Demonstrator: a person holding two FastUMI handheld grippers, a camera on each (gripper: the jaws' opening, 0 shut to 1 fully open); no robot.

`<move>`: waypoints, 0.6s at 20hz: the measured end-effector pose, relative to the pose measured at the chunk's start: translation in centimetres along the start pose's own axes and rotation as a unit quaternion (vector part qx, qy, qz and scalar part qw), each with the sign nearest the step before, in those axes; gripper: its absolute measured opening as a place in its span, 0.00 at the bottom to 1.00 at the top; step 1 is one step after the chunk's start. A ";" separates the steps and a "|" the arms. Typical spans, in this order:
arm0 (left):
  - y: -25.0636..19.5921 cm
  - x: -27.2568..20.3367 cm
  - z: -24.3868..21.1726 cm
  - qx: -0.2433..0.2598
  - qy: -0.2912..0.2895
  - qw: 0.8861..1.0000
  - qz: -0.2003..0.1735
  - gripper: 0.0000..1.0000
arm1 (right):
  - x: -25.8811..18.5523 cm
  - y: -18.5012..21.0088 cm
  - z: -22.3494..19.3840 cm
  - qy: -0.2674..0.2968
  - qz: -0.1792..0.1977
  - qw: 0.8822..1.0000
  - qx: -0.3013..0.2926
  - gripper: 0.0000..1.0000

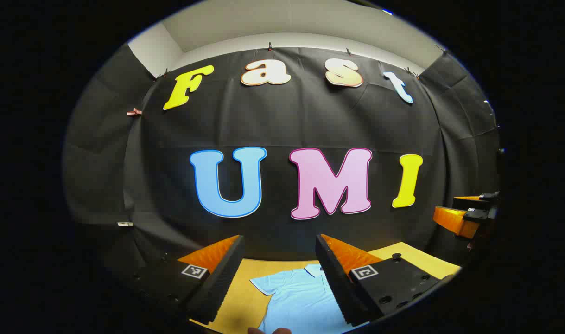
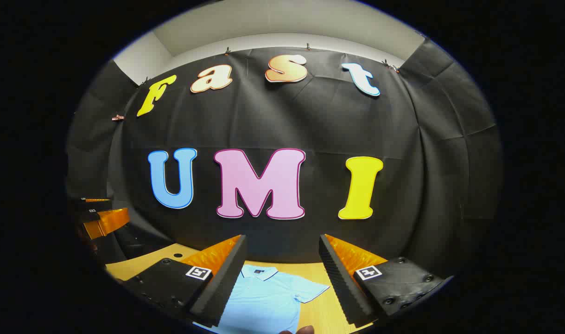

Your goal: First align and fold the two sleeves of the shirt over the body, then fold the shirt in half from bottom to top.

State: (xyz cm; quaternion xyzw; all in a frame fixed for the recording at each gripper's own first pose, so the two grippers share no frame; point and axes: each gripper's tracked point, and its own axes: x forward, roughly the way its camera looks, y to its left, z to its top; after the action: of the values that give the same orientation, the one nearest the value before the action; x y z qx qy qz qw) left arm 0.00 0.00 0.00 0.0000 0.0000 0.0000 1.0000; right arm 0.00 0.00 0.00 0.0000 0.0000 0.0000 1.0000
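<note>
Left gripper (image 1: 278, 273): fingers spread wide apart, nothing between them, held in the air above the light-blue short-sleeved polo shirt (image 1: 297, 297).

Right gripper (image 2: 282, 273): fingers likewise wide apart and empty, also raised above the shirt (image 2: 263, 299).

Shirt: lies flat and spread on the yellow wooden tabletop (image 1: 238, 292), collar toward the black cloth booth wall (image 1: 282, 125), both sleeves out to the sides, unfolded.

In the left gripper view, the right gripper (image 1: 467, 213) shows off to the shirt's right side, raised; in the right gripper view, the left gripper (image 2: 99, 215) shows off to the shirt's left side.
</note>
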 end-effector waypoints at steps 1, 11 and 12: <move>-0.1 0.0 0.0 0.000 0.000 1.000 -0.001 0.97 | 0.0 -0.1 0.0 0.001 0.000 1.000 0.000 0.96; -0.5 -0.4 -0.3 0.006 0.003 1.000 -0.003 0.97 | -0.4 -0.5 -0.5 0.005 0.000 1.000 -0.001 0.96; -0.6 -0.4 -0.3 0.007 0.003 1.000 -0.003 0.96 | -0.4 -0.5 -0.4 0.005 0.000 1.000 -0.001 0.97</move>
State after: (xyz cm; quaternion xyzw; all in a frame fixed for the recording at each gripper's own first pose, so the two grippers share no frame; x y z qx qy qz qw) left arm -0.45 -0.57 -0.34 0.0071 0.0027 -0.0027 1.0000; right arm -0.39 -0.48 -0.44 -0.0014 0.0047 -0.0002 1.0000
